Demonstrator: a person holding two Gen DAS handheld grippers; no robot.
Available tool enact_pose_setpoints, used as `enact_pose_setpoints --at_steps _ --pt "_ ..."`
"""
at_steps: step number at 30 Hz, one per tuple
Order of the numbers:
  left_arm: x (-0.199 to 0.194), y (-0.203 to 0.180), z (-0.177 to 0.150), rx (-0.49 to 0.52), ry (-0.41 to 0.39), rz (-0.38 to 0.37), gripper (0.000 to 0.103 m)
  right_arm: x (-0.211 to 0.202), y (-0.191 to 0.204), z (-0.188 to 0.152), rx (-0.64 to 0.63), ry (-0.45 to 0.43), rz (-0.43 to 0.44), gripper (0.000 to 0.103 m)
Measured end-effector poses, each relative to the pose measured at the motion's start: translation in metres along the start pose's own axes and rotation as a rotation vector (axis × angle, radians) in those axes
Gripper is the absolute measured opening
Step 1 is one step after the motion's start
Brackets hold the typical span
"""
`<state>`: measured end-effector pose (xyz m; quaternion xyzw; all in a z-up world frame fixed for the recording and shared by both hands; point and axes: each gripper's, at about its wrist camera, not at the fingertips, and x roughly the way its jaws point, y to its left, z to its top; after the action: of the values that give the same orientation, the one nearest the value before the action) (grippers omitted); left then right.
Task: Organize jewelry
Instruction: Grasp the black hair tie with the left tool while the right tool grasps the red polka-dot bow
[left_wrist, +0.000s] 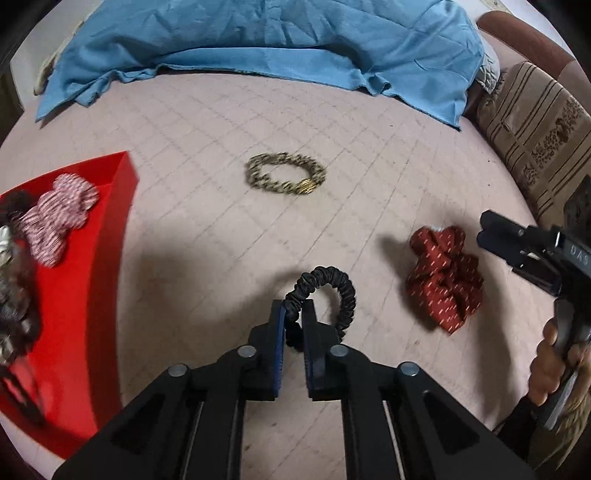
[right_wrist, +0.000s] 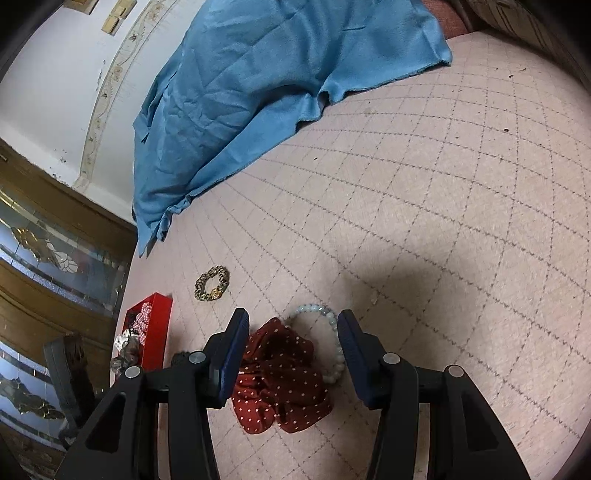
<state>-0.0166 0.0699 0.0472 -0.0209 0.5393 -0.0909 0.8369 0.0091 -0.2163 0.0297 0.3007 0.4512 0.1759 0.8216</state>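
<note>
The left gripper (left_wrist: 294, 314) points steeply down and pinches the black hair tie (left_wrist: 332, 291) on the pink bed cover (left_wrist: 369, 147). The right gripper (right_wrist: 293, 332) tilts down, spread wide over the red scrunchie (right_wrist: 284, 380).

My left gripper (left_wrist: 293, 314): matt black plastic, blue ribbed pads, shiny metal pins. Black hair tie (left_wrist: 328, 291): ruched satiny cloth. Red scrunchie (right_wrist: 280, 380): soft dotted cloth. Chain bracelet (left_wrist: 286, 173): dull gold metal links. Bead bracelet (right_wrist: 332, 332): smooth glossy pale beads. Tray (left_wrist: 92, 258): smooth red plastic. Bed cover (right_wrist: 443, 221): matt pink woven cloth. Blue cloth (left_wrist: 258, 37): creased, matt.
</note>
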Motion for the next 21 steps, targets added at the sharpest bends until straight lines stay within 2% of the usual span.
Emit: enact_pose_setpoints --at_steps 3,5,7,10,16,17,18,19,20,21 --pt "-0.006 0.008 -0.003 -0.029 -0.011 -0.004 0.015 0.001 0.01 -0.007 -0.05 0.016 0.014 0.055" --pt "-0.008 0.008 -0.001 -0.029 -0.032 0.004 0.026 0.002 0.013 -0.009 -0.061 0.021 0.018 0.055" --pt "-0.011 0.009 0.0 -0.018 -0.06 0.024 0.042 0.007 0.019 -0.012 -0.094 0.037 0.011 0.055" --pt "-0.006 0.007 0.005 0.015 -0.072 0.047 0.045 0.016 0.024 -0.017 -0.124 0.064 -0.008 0.055" --pt "0.025 -0.004 0.013 0.056 -0.01 0.039 0.045 0.025 0.025 -0.021 -0.148 0.087 -0.036 0.055" --pt "0.025 -0.009 0.012 0.07 -0.02 0.05 0.045 0.025 0.026 -0.021 -0.153 0.087 -0.039 0.052" --pt "0.025 -0.013 0.01 0.087 -0.02 0.041 0.044 0.026 0.027 -0.021 -0.16 0.087 -0.043 0.044" --pt "0.025 -0.016 0.009 0.096 -0.015 0.026 0.03 0.026 0.029 -0.021 -0.168 0.087 -0.046 0.036" --pt "0.025 -0.021 0.006 0.106 -0.013 0.029 0.017 0.026 0.03 -0.022 -0.18 0.088 -0.049 0.02" --pt "0.025 -0.025 0.004 0.121 -0.01 0.042 0.006 0.028 0.033 -0.023 -0.191 0.092 -0.047 0.014"
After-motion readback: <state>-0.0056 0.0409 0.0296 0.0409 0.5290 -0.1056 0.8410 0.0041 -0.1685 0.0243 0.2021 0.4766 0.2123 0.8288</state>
